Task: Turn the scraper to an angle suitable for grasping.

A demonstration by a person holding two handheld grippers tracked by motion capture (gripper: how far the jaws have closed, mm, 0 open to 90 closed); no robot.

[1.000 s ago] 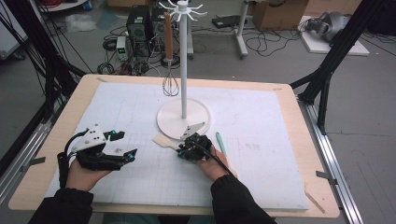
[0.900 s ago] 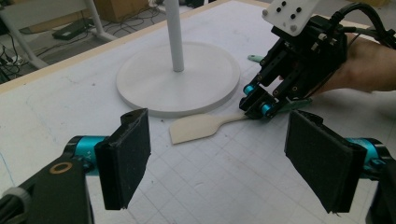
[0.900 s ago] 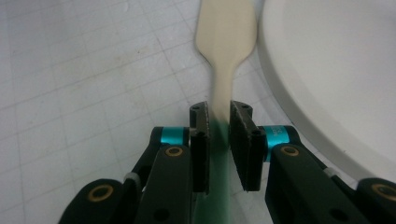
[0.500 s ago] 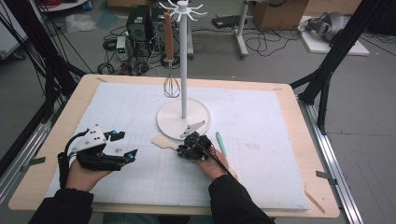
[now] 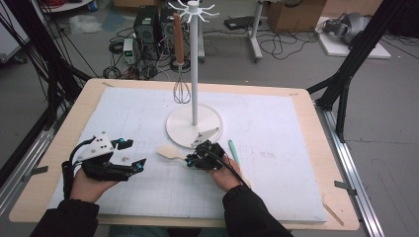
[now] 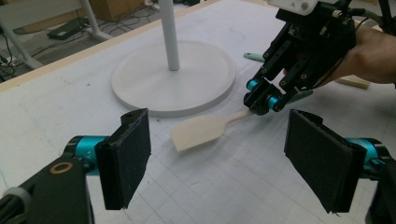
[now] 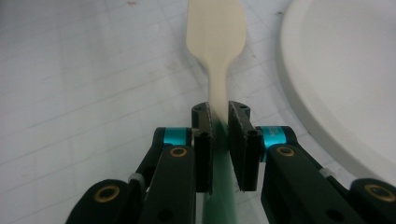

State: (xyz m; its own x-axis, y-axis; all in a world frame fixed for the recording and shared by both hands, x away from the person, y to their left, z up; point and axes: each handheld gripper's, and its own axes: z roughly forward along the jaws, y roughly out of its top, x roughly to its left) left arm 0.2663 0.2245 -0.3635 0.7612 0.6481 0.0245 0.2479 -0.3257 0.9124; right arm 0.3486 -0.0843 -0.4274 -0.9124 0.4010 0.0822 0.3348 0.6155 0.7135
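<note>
White mat [image 5: 276, 148] under everything, and at its twelve o'clock the hanging stand's round base [image 5: 175, 126], which is my biggest hazard: the spatula [image 5: 170, 150] lies flat just at its seven o'clock edge, blade toward nine o'clock. My right gripper [image 5: 192, 159] has just been closing, and its pads now pinch the narrow neck of that spatula, handle running back beneath my hand. I judge the grip thin; lifting fast could let the blade swing down and twist out, or clip the base rim. My left gripper [image 5: 132, 154] waits at eight o'clock, jaws wide apart and holding nothing, close enough to be bumped.
</note>
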